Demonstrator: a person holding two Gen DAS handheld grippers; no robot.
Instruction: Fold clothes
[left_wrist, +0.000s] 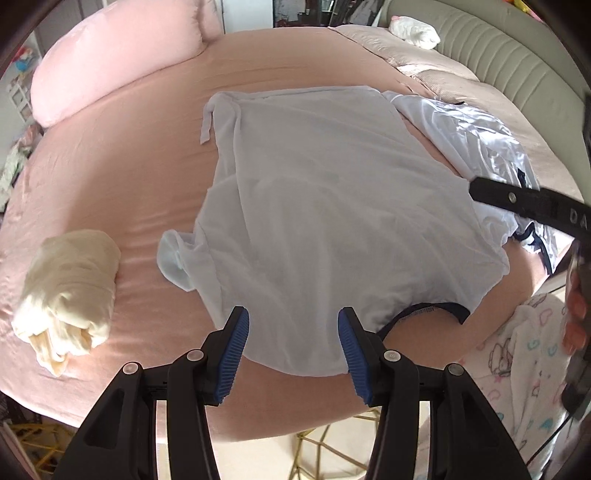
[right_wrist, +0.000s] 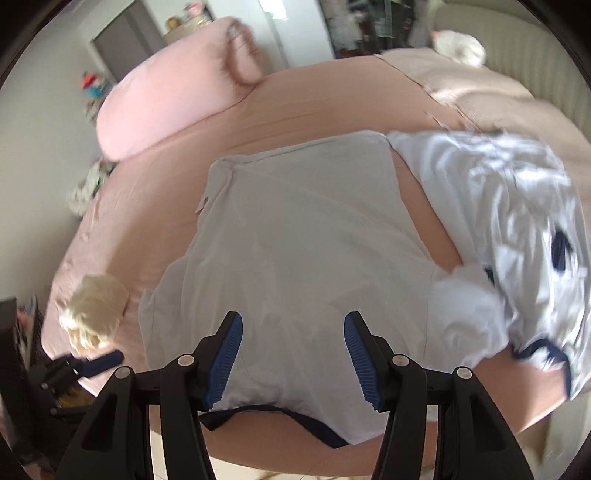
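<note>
Bed (left_wrist: 147, 147): pink sheet, fills most of both my views; everything else lies on it.
Pink pillow (left_wrist: 110, 62): big, at the far left corner of the bed.
Beige blanket (left_wrist: 443, 77): along the far right side, against a padded headboard (left_wrist: 517, 55).
Pale blue shirt (left_wrist: 314, 184): the task's garment, spread roughly flat in the middle of the bed, its dark-trimmed neckline (left_wrist: 424, 314) at the near edge, one sleeve (left_wrist: 177, 254) bunched at its left side.
White garment (right_wrist: 517, 221): shiny, crumpled, with dark trim; touches the shirt's right side and partly overlaps its right sleeve.
Cream bundle (left_wrist: 70, 291): rolled cloth, on the sheet well left of the shirt, apart from it.
White object (left_wrist: 413, 29): small, soft-looking, far right on the blanket; cannot tell what it is.
My left hand-held gripper (left_wrist: 293, 343): released, blue pads apart, above the shirt's near hem; nothing is pinched between the pads. In the right wrist view it shows at the lower left (right_wrist: 99, 360), near the cream bundle.
My right hand-held gripper (right_wrist: 293, 354): released, pads wide, over the shirt near the neckline, no cloth gripped. View blurred.
My hand (left_wrist: 576, 321): fingers at the right edge of the left wrist view, on the right tool's handle.
</note>
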